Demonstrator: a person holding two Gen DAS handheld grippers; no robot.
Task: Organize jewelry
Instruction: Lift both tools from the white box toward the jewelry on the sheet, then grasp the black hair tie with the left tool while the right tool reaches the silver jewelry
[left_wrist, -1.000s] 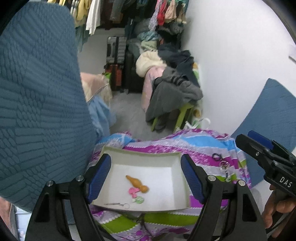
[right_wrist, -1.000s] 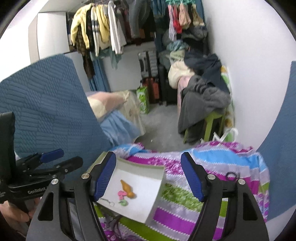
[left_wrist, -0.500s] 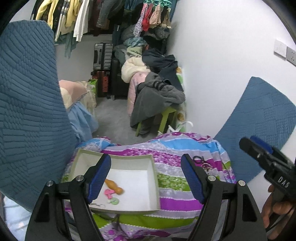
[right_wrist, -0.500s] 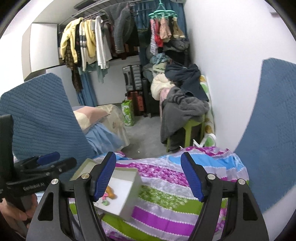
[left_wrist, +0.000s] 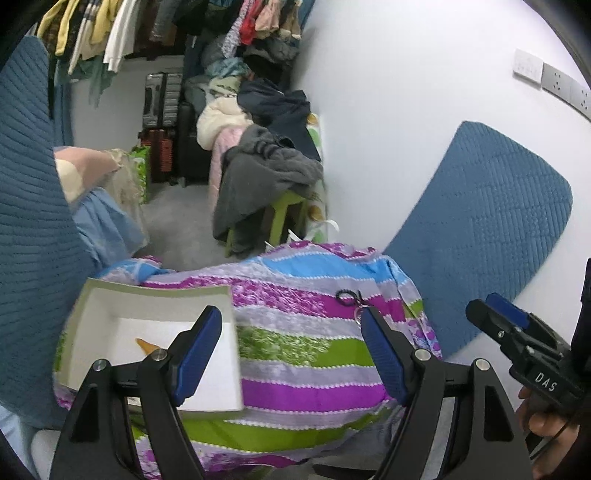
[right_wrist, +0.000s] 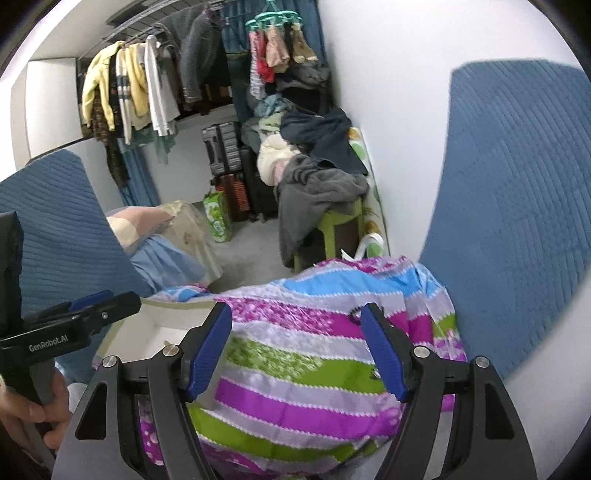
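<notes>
A white box sits on the left of a striped cloth; an orange trinket lies in it, partly behind a finger. On the cloth's right lies a black hair tie with a key ring, seen as a dark ring in the right wrist view. My left gripper hovers open above the cloth's middle, empty. My right gripper is also open and empty over the cloth, its right finger just beside the dark ring. The box shows at its left.
Blue quilted cushions lean on the white wall at right and another stands at left. Beyond the cloth are a green stool piled with clothes, suitcases and hanging garments. A hand holds the other gripper.
Both views have swung rightward: the box slid from centre to the left of each view, and the hair tie and key ring now lie near the right fingers.
</notes>
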